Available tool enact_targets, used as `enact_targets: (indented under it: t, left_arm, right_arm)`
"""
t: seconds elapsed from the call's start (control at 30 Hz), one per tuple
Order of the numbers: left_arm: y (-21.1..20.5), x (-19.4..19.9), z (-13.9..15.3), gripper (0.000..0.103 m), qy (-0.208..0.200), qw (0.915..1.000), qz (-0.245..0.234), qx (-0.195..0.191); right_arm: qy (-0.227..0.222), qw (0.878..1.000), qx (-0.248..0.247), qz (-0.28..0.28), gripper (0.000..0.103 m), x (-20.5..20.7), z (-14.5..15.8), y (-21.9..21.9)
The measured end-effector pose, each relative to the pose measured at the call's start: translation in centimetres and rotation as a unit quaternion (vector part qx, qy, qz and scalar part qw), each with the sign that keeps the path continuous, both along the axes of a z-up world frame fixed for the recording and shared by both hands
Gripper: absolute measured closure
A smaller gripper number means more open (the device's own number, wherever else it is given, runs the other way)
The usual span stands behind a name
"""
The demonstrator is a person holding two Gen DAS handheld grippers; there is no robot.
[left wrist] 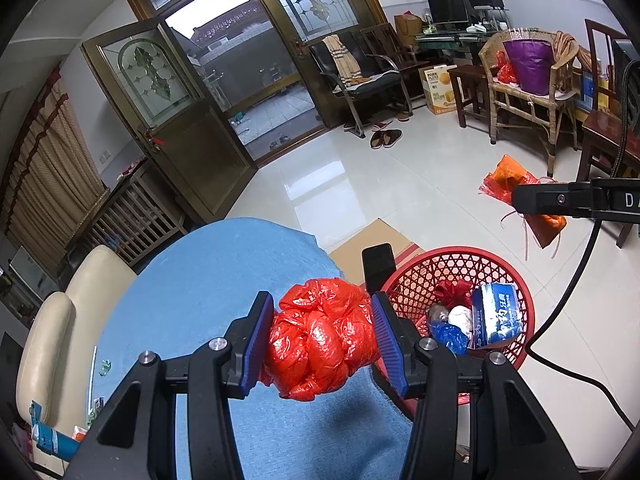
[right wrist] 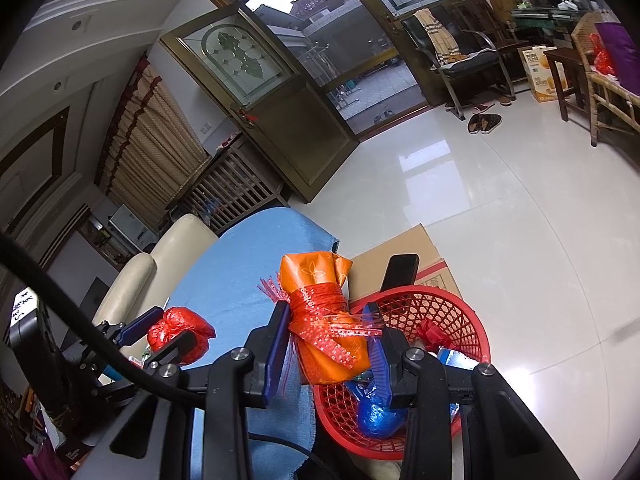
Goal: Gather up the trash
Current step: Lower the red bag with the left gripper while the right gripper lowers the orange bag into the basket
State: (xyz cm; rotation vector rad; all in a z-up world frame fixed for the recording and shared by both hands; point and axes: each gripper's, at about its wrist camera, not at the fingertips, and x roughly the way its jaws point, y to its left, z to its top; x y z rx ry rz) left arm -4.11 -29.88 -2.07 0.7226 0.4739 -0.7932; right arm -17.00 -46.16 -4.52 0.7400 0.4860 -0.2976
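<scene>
Left gripper clamped on crumpled red plastic bag, blue pads pressing both sides; held above blue cloth, just left of red mesh basket. Right gripper closed on orange packet tied w/ red netting, held upright at basket's left rim, partly over cloth. Inside basket: blue-white carton, blue bag, white wad, red scrap. Behind basket: cardboard box w/ black phone-like slab standing against it. Left of basket, beyond cloth: cream sofa arm. Far behind basket: glossy white floor, open glass-panel door, chairs.
</scene>
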Motion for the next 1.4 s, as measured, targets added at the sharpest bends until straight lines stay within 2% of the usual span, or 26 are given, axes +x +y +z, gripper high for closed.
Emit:
enact_targets:
  t: [1.4]
  left_arm:
    - [-3.2,0.3,-3.6,0.051,0.023,0.9988,-0.02,0.039]
  right_arm:
    - [0.025,0.998,0.051,-0.032,0.063,0.0,-3.4,-3.0]
